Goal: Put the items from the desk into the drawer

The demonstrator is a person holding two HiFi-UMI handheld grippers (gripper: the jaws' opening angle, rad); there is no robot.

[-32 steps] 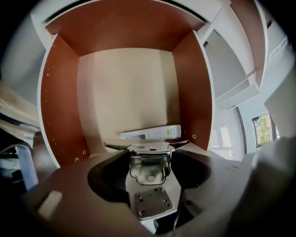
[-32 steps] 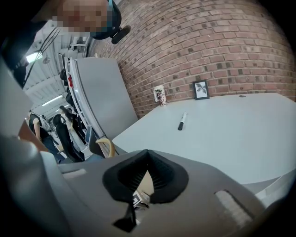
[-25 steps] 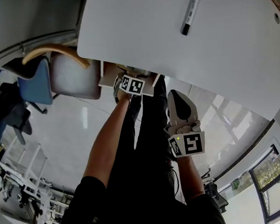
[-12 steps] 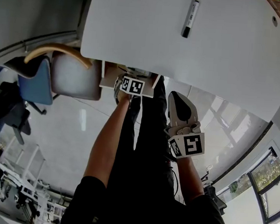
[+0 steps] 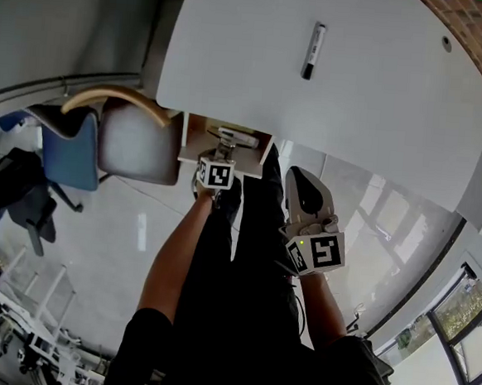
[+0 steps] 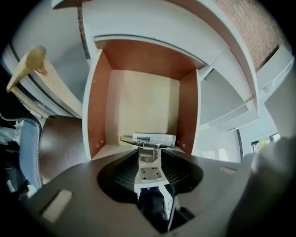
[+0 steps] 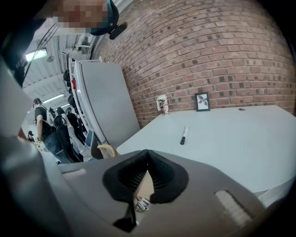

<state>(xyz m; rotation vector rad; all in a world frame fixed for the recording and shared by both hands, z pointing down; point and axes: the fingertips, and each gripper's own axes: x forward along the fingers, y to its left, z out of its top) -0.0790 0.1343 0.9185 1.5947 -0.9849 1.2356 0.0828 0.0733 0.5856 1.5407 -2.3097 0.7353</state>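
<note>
The drawer [image 5: 197,138] [image 6: 98,111] stands open under the white desk [image 5: 382,91] [image 7: 240,134]. A flat white item [image 5: 237,136] [image 6: 154,138] lies at its front. My left gripper [image 5: 220,161] [image 6: 149,155] points down over the drawer's front. Its jaws have just been closing and are half open, and the metal handle [image 6: 147,150] shows in the gap; no pad visibly presses on it. A black and white marker [image 5: 314,50] [image 7: 184,135] lies on the desk. My right gripper [image 5: 299,174] [image 7: 147,152] hangs below the desk's edge, its tips together and empty.
A padded chair with a wooden armrest [image 5: 137,138] stands left of the drawer, a blue chair [image 5: 65,153] beyond it. My legs in dark trousers [image 5: 233,295] are below. A brick wall [image 7: 208,55], a small picture frame [image 7: 202,101] and people [image 7: 41,125] are behind the desk.
My left gripper has drawn back from the drawer toward me, uncovering the drawer's inside with the white item in it. The right gripper has hardly shifted.
</note>
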